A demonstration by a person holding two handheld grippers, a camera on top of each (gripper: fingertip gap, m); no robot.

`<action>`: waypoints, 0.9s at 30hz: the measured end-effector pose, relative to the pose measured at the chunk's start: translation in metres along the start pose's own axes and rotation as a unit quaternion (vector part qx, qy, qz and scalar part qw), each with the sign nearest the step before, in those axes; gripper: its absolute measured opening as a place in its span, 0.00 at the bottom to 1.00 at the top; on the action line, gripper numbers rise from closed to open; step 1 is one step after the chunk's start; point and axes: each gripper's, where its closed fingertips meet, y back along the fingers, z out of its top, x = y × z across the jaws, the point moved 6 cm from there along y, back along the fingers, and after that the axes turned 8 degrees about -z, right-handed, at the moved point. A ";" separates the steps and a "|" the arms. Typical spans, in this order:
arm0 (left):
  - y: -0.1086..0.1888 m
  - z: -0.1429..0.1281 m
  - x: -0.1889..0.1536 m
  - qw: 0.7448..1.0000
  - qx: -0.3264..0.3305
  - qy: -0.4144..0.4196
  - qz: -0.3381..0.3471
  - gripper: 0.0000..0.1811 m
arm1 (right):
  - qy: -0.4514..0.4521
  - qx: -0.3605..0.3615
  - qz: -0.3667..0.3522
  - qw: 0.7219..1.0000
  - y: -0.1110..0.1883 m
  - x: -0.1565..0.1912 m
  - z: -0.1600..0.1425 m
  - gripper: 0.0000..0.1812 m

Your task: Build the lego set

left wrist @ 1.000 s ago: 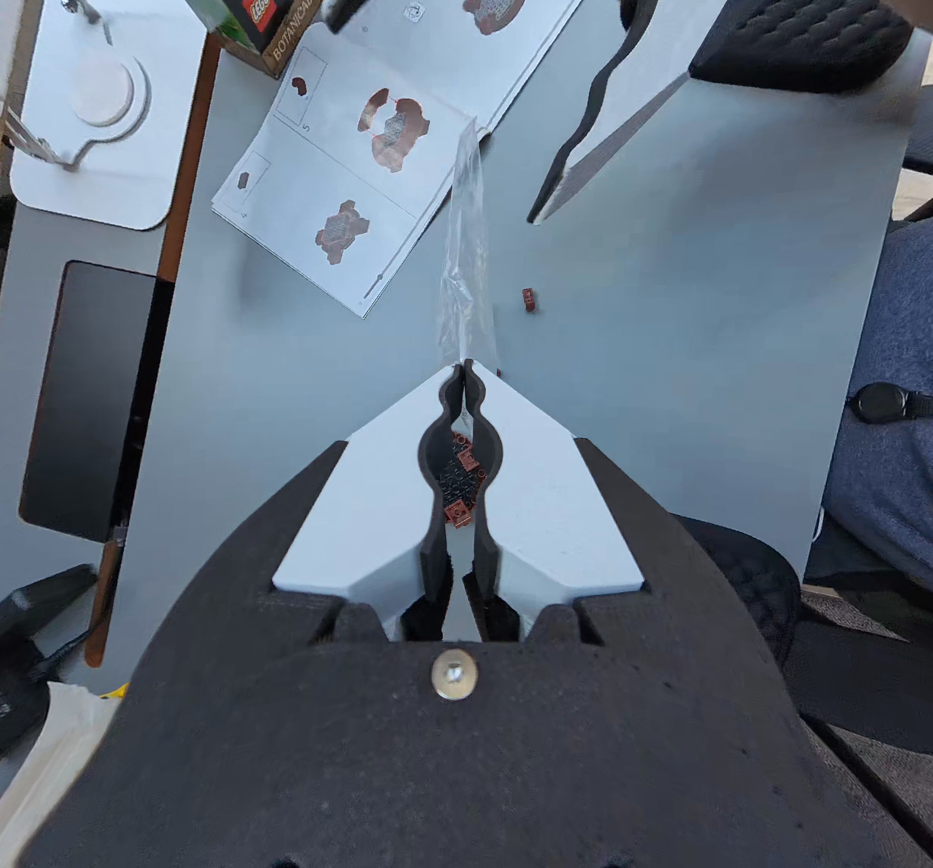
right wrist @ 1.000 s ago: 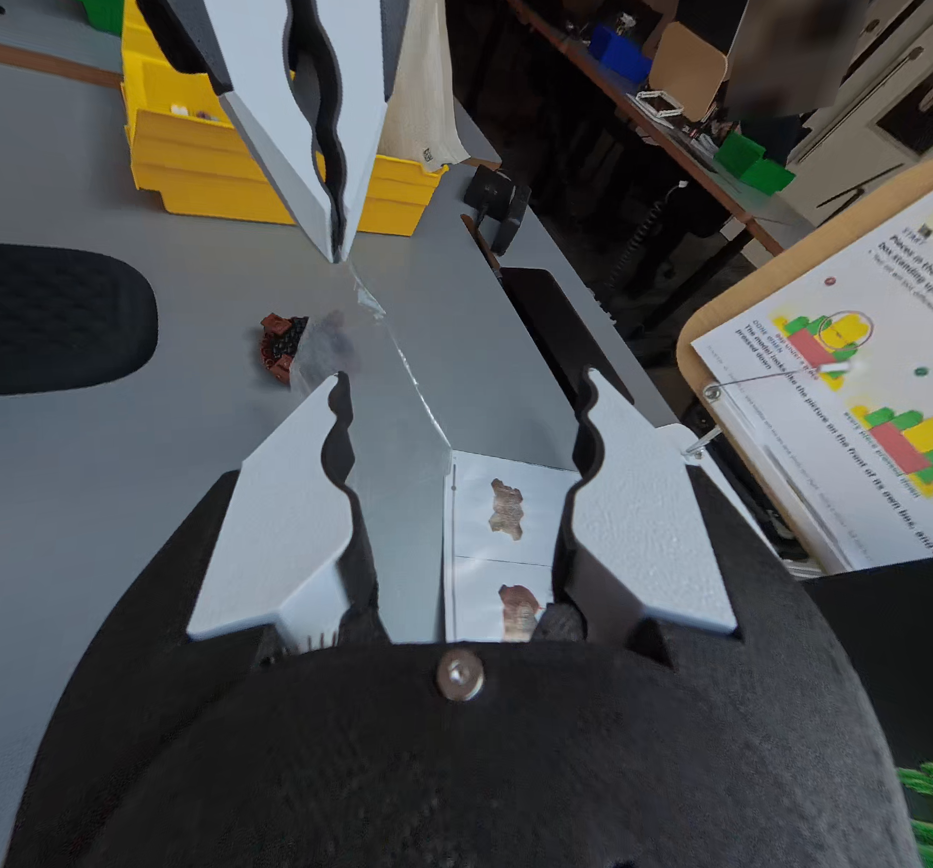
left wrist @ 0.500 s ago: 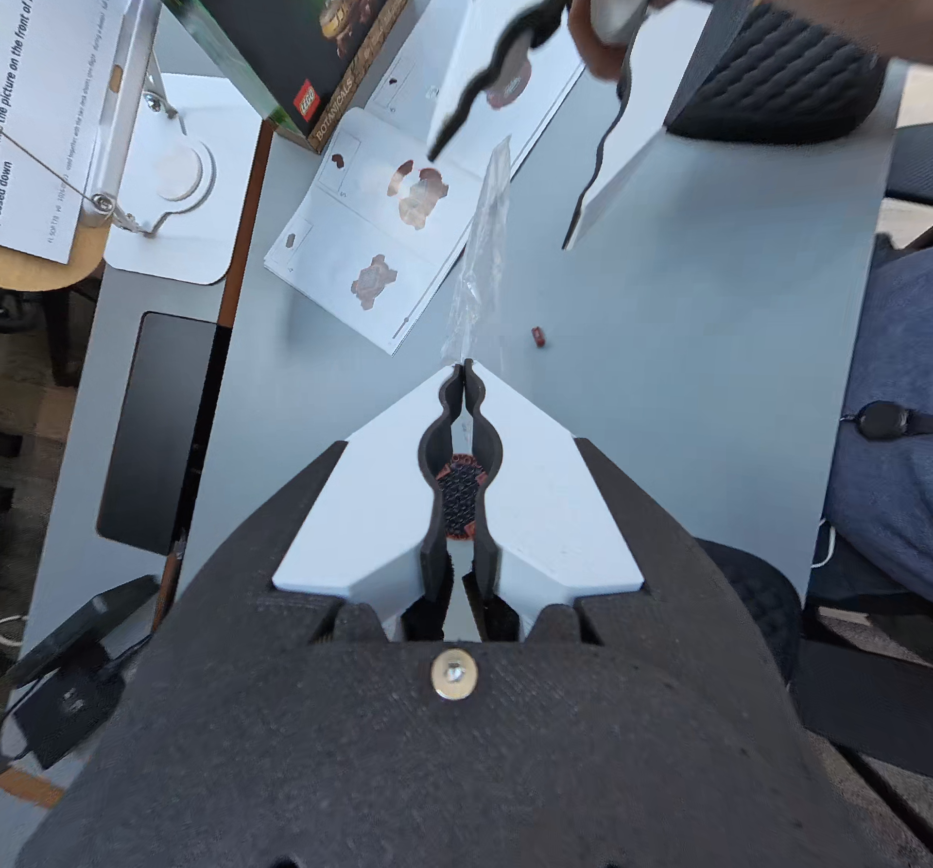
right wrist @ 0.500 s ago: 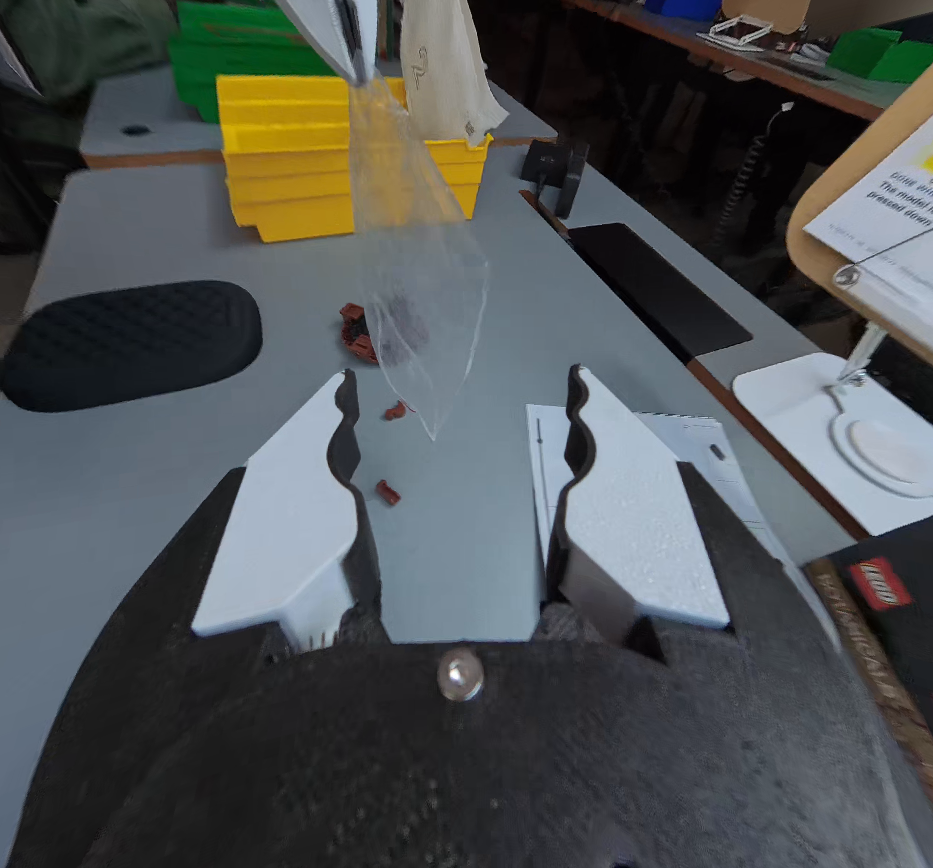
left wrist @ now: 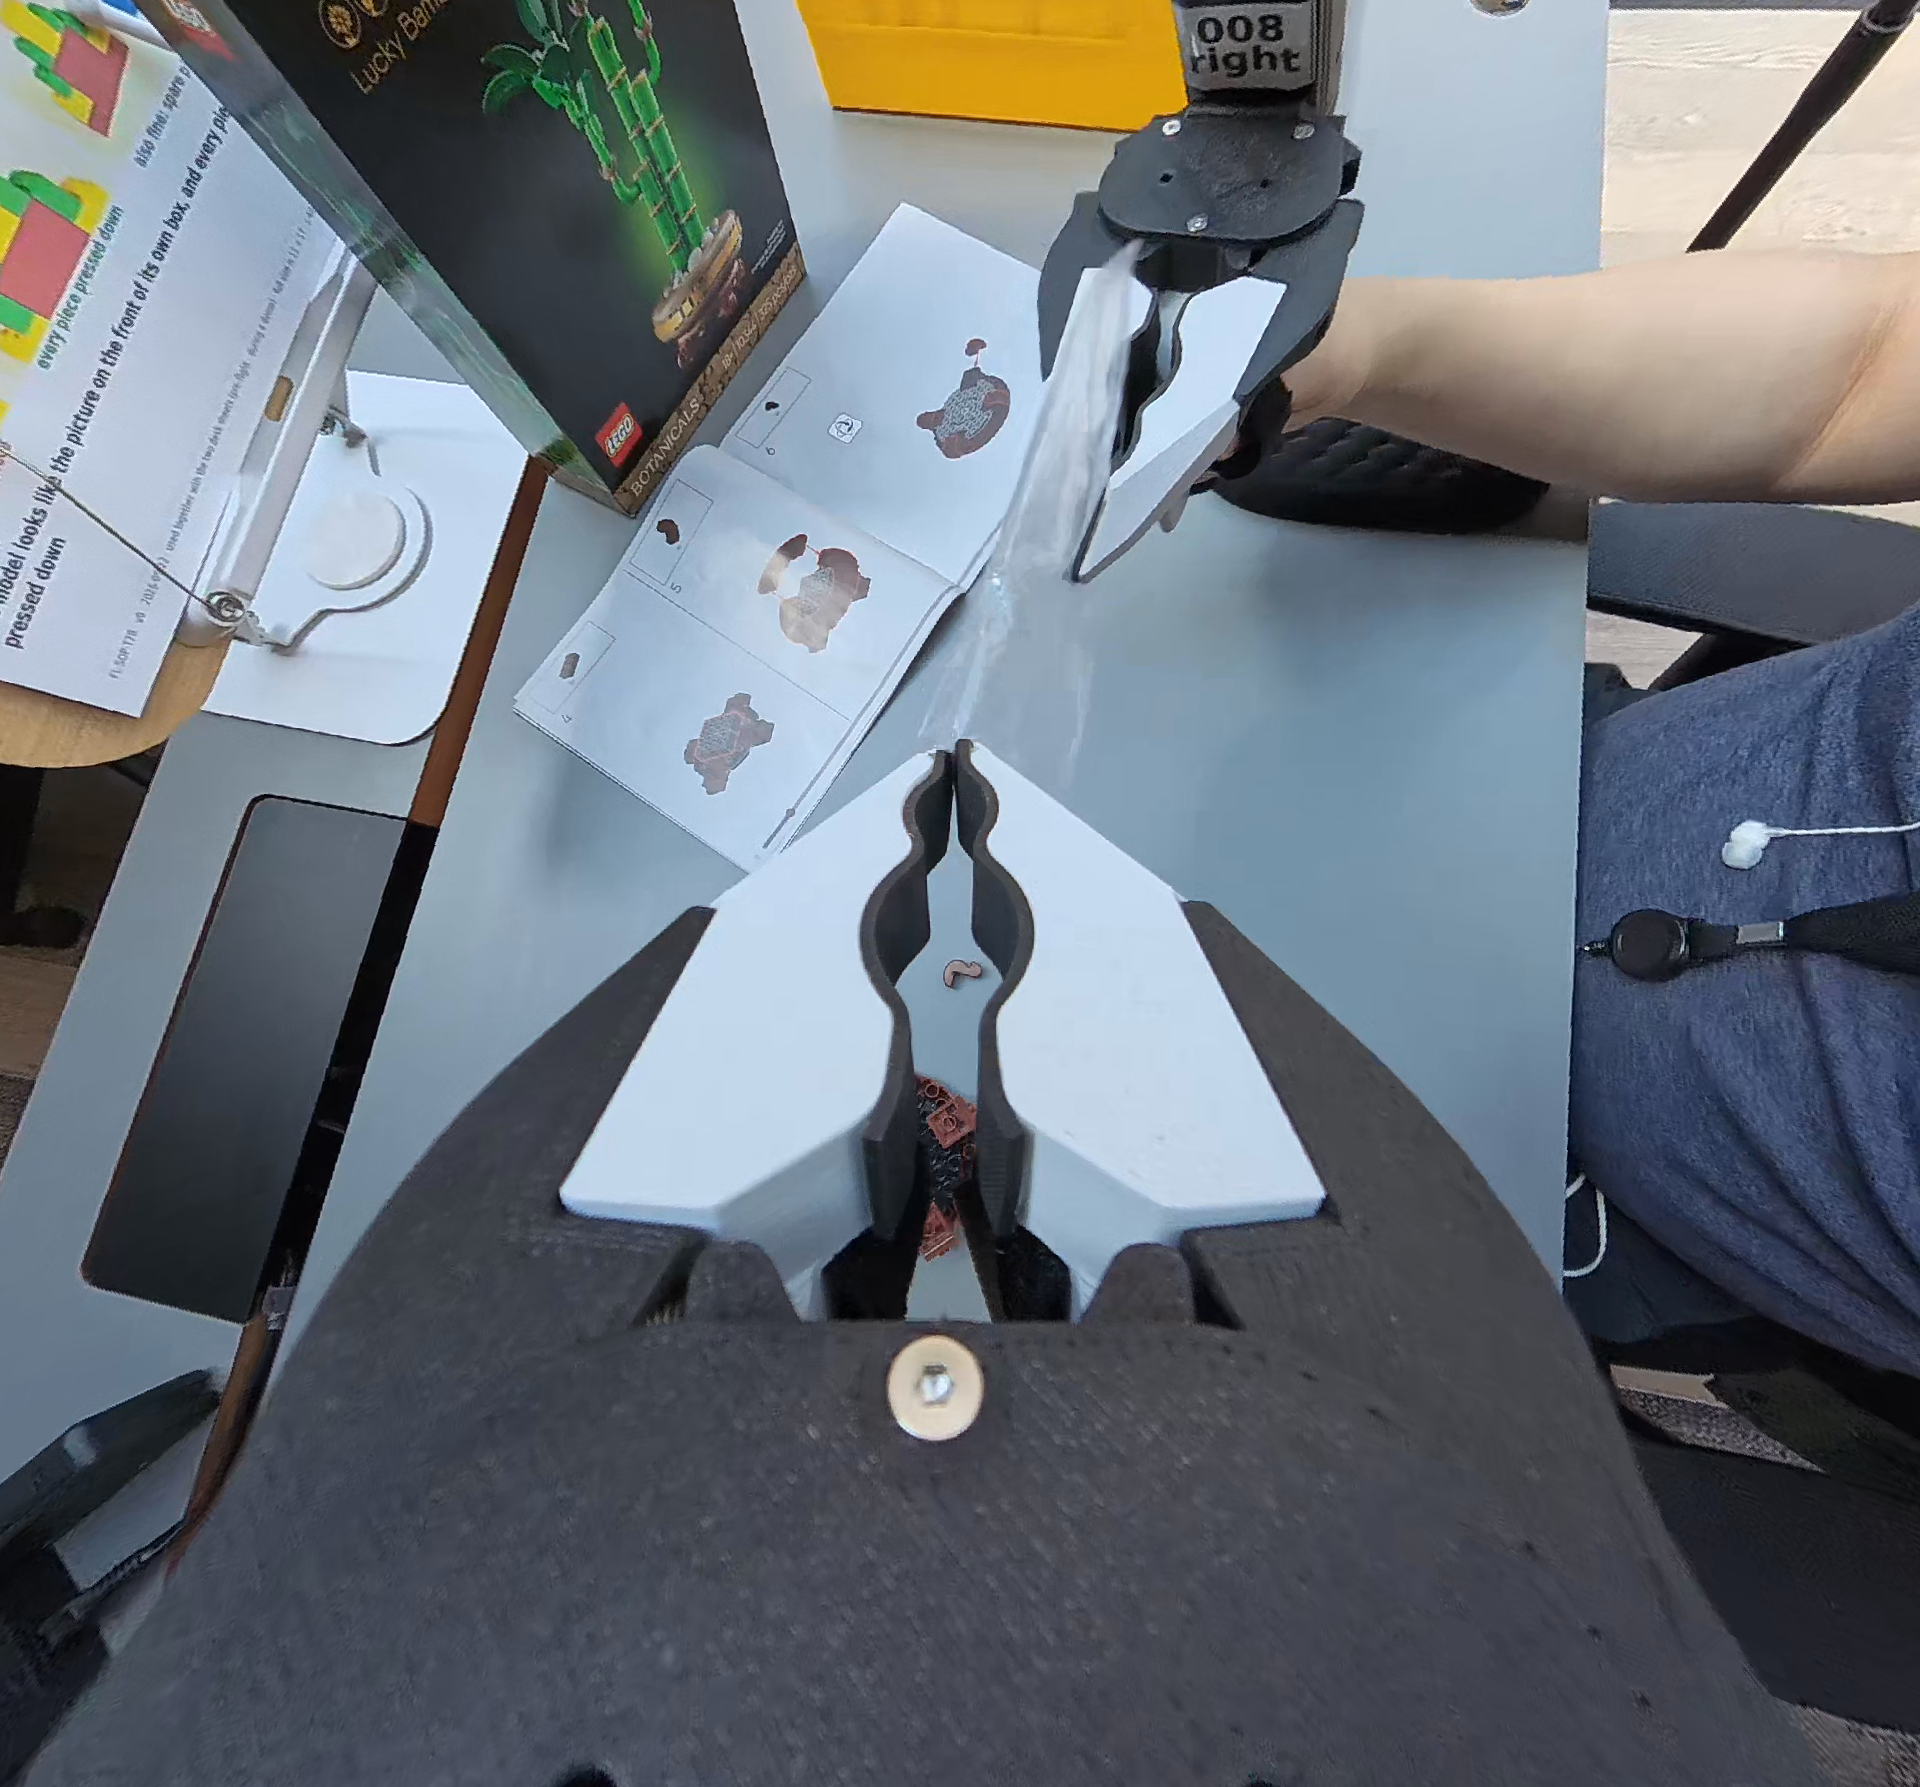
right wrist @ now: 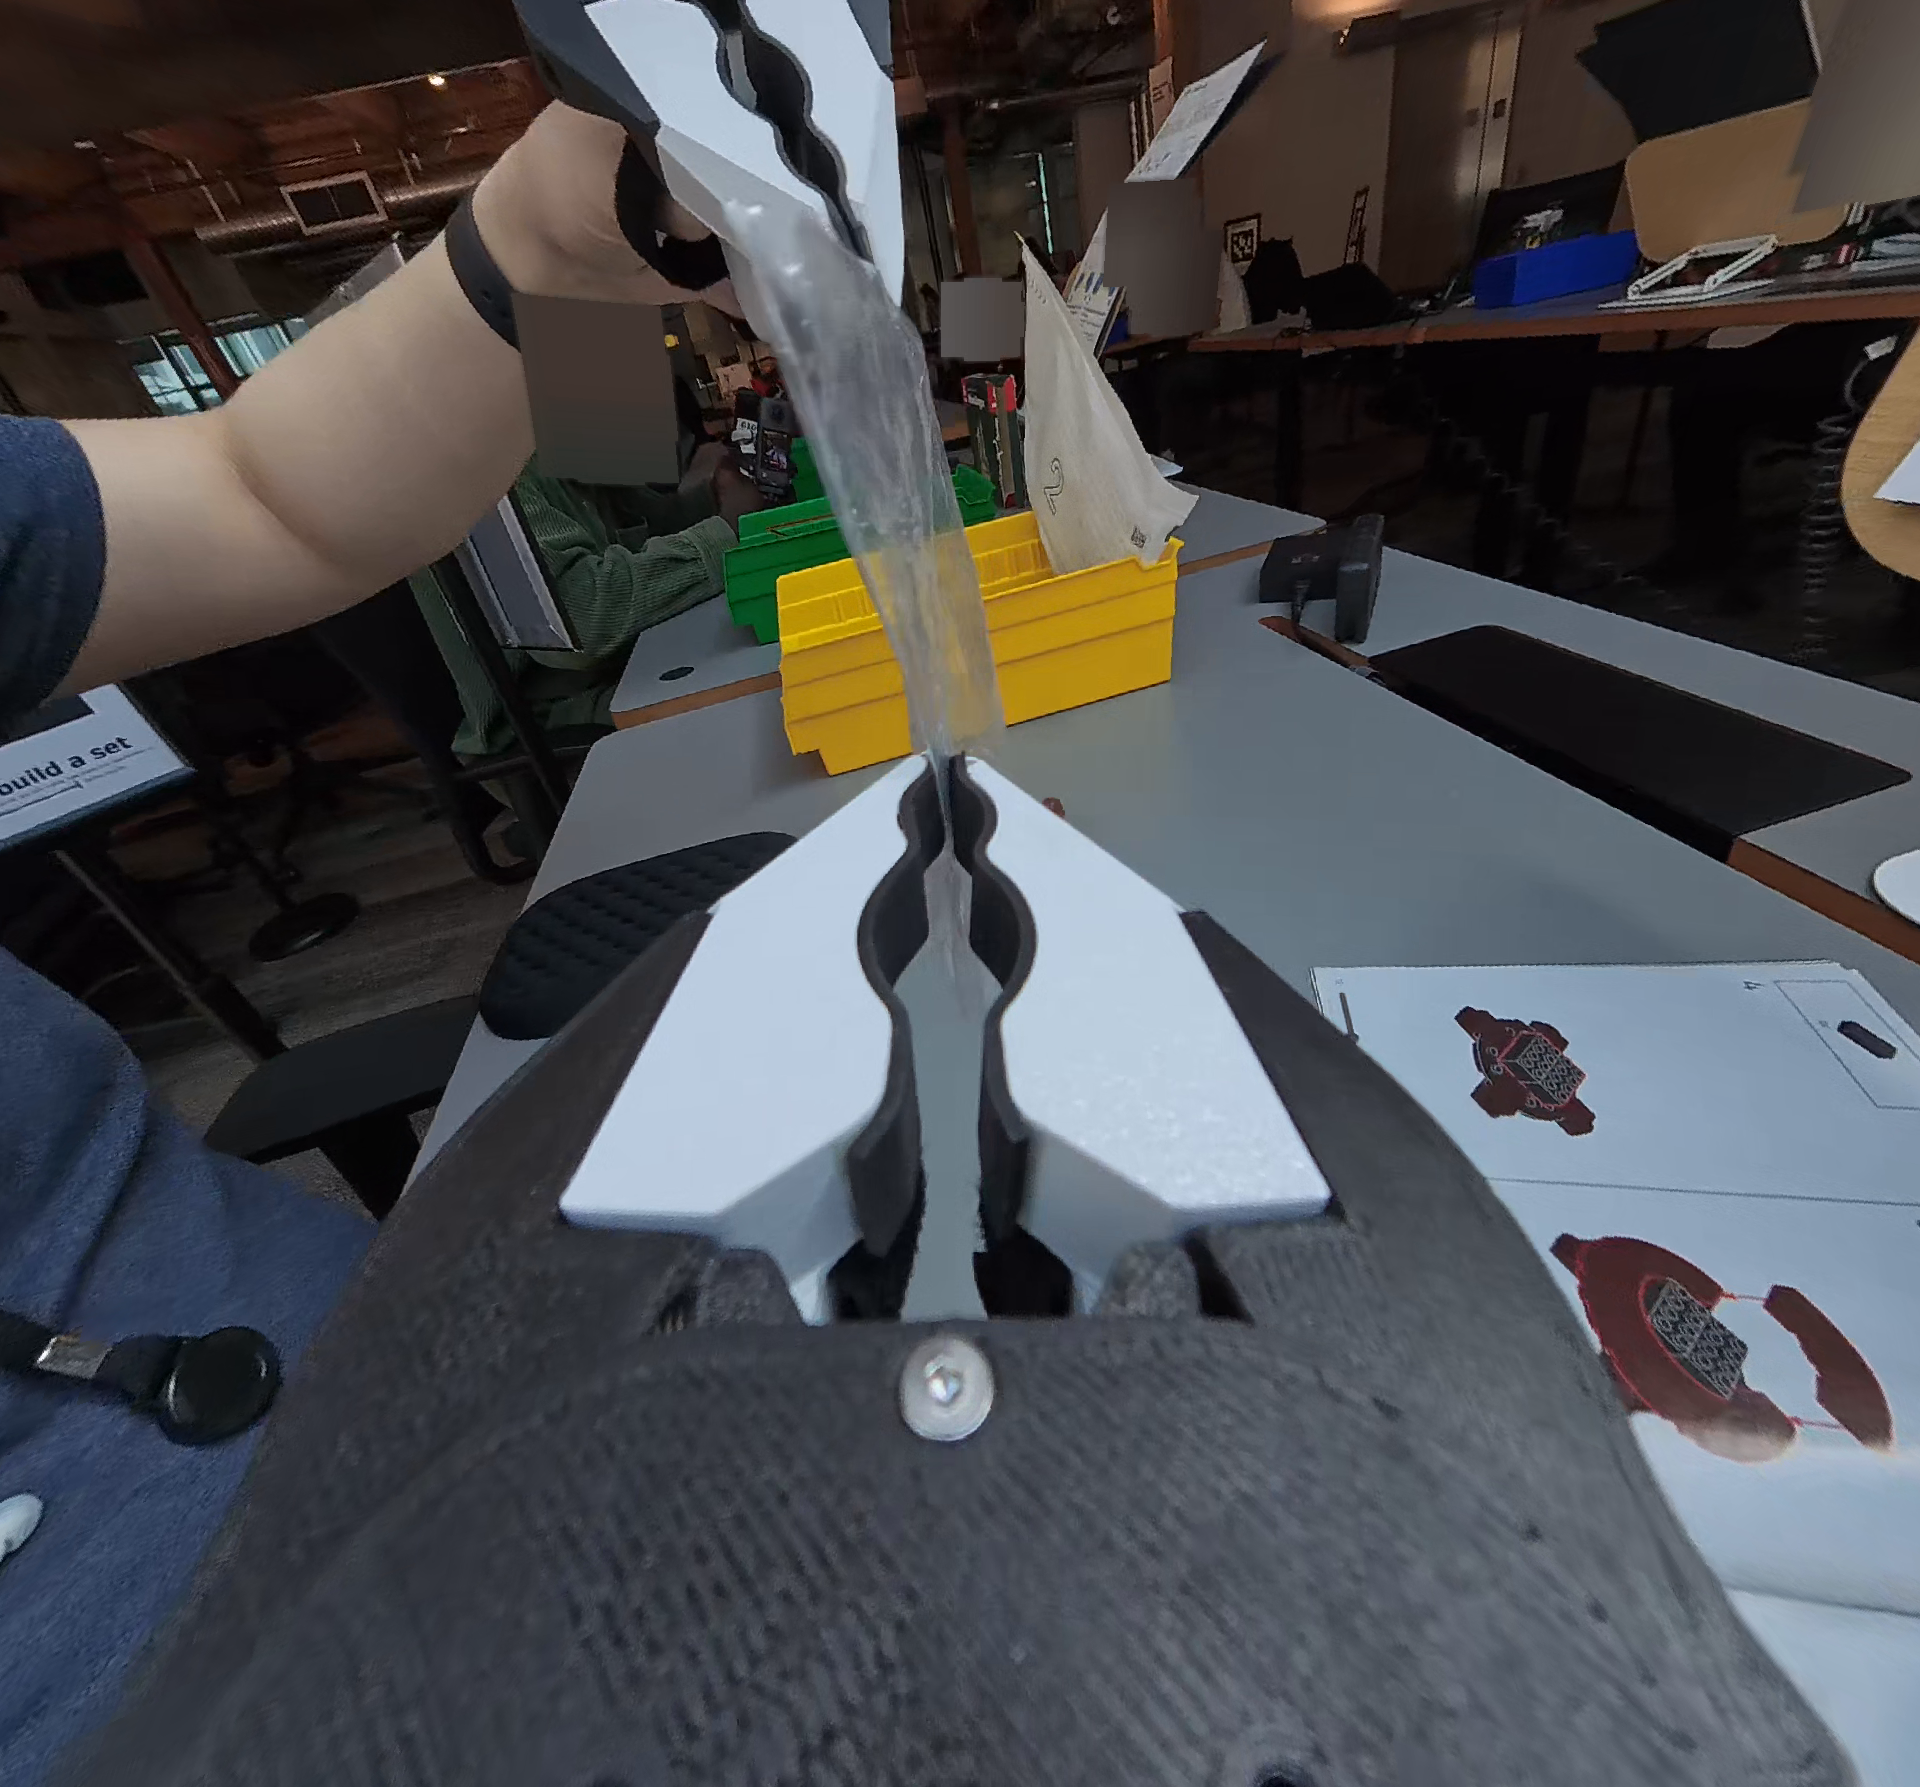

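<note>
Lying loose in a small heap on the grey counter [left wrist: 1299, 802], straight below the left tool [left wrist: 954, 755]: reddish-brown and black lego pieces [left wrist: 940, 1150], with one curled brown piece [left wrist: 961, 974] just apart from the heap. Above them, pulled taut between the two tools, a clear plastic bag [right wrist: 894, 511]; looks empty, though hard to be sure through the glare. Left tool clamped on the upper end, right tool [right wrist: 951, 771] pinched together on the lower end, no gap at either tip. Seems a step of opening or clearing the bag, with no assembled part in view. Could tear unevenly under more pull and snap free of one grip, jerking a tool down into the heap and scattering pieces. Could also flick any piece left inside off the counter edge, where small dark parts vanish easily. Risks sweeping the heap if slack film drags across it on release. Nearby, an open instruction booklet [left wrist: 790, 615] flat on the counter, close enough to hide stray pieces under its pages; behind it the set's black box [left wrist: 499, 158] standing, a yellow bin [left wrist: 977, 2] at the far edge, and a black padded rest [left wrist: 1371, 480] beside the right tool. Worth keeping the pull gentle and low.
</note>
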 end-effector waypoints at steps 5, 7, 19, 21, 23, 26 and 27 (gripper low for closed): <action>0.002 0.010 -0.005 0.993 -0.100 0.052 -0.036 0.18 | 0.049 0.088 -0.098 0.990 0.070 0.000 0.039 0.00; 0.007 0.007 -0.009 0.986 -0.147 0.061 -0.041 0.20 | 0.059 0.108 -0.144 0.982 0.118 -0.010 0.072 0.00; 0.014 -0.060 -0.027 0.967 -0.214 0.135 -0.036 0.21 | 0.128 0.314 -0.412 0.846 0.308 -0.186 0.208 0.00; 0.018 -0.065 -0.028 0.965 -0.216 0.146 -0.024 0.21 | 0.170 0.360 -0.430 0.810 0.304 -0.229 0.198 0.00; 0.022 -0.069 -0.029 0.963 -0.220 0.158 -0.013 0.20 | 0.234 0.399 -0.424 0.779 0.293 -0.272 0.178 0.00; 0.028 -0.074 -0.031 0.961 -0.215 0.176 0.007 0.20 | 0.291 0.480 -0.408 0.720 0.279 -0.332 0.133 0.00; 0.030 -0.076 -0.032 0.960 -0.211 0.183 0.015 0.20 | 0.303 0.499 -0.393 0.711 0.273 -0.349 0.117 0.00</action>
